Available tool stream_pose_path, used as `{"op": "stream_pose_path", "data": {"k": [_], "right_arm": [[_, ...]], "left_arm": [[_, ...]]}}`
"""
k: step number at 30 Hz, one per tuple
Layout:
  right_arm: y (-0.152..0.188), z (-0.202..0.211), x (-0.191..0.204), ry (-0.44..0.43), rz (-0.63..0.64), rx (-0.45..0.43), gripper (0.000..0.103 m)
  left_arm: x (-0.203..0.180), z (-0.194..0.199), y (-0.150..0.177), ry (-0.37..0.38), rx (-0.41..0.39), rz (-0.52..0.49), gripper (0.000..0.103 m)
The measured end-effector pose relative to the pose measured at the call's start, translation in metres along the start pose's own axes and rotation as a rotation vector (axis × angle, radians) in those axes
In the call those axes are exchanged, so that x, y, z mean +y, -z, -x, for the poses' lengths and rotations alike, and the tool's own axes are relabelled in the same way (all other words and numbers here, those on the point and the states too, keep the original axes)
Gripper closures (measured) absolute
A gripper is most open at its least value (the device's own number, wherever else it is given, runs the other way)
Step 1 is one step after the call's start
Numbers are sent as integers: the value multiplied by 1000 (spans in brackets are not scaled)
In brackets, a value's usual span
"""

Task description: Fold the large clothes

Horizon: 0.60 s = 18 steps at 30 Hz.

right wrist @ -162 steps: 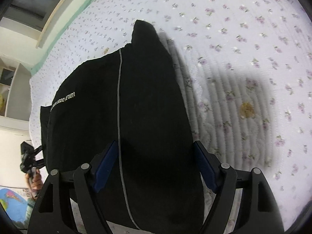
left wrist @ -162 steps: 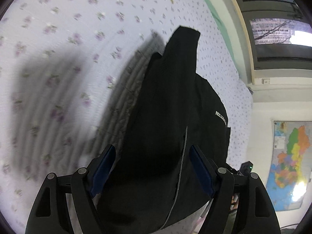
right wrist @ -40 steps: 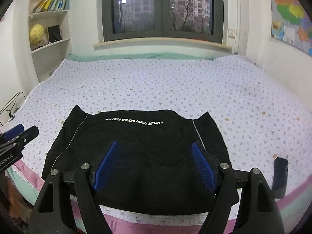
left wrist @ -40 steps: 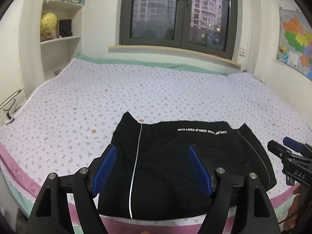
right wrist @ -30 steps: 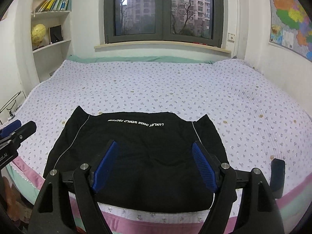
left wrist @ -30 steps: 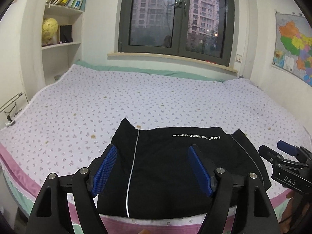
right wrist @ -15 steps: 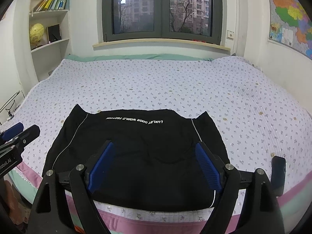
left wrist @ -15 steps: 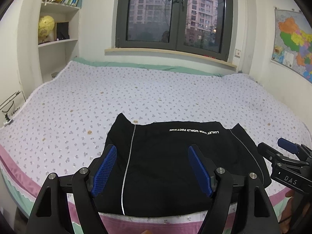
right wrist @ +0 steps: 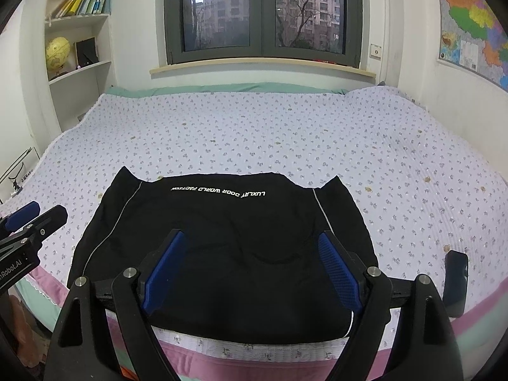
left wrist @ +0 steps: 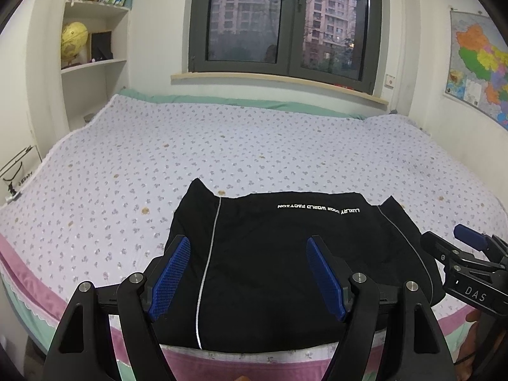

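A black garment [left wrist: 285, 254] with white lettering and thin white piping lies folded flat near the front edge of the bed [left wrist: 222, 146]. My left gripper [left wrist: 247, 244] hovers in front of it, open, its blue pads [left wrist: 171, 270] apart with nothing between them. The right wrist view shows the same garment [right wrist: 222, 222] with my right gripper [right wrist: 250, 236] open before it, also holding nothing. Each gripper appears at the edge of the other's view: the right gripper [left wrist: 470, 247] at the right, the left gripper [right wrist: 31, 219] at the left.
A dark phone [right wrist: 455, 279] lies on the floral bedspread at the front right. The bed's pink skirt [right wrist: 270, 365] runs below the grippers. Shelves with a yellow globe [left wrist: 73, 39] stand at the left; a window [left wrist: 285, 19] and a wall map [left wrist: 479, 63] lie beyond.
Several seconds ago both grippers were low over the garment; now they are drawn back, facing the bed from its front edge. In the last second the right jaws widened slightly.
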State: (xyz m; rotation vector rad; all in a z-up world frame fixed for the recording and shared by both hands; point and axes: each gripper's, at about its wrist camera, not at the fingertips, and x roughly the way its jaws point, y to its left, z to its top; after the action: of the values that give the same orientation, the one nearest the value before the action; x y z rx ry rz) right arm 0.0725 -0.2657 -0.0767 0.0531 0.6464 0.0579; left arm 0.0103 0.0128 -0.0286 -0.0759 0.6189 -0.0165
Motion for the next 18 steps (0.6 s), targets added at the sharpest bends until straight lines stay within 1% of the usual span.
{"op": "stream_pose_path", "data": {"k": [18], "right_arm": [[1,-10,-2,-8,-6,23,16]], "left_arm": [[-1,-9,1,-12,21,-9,26]]}}
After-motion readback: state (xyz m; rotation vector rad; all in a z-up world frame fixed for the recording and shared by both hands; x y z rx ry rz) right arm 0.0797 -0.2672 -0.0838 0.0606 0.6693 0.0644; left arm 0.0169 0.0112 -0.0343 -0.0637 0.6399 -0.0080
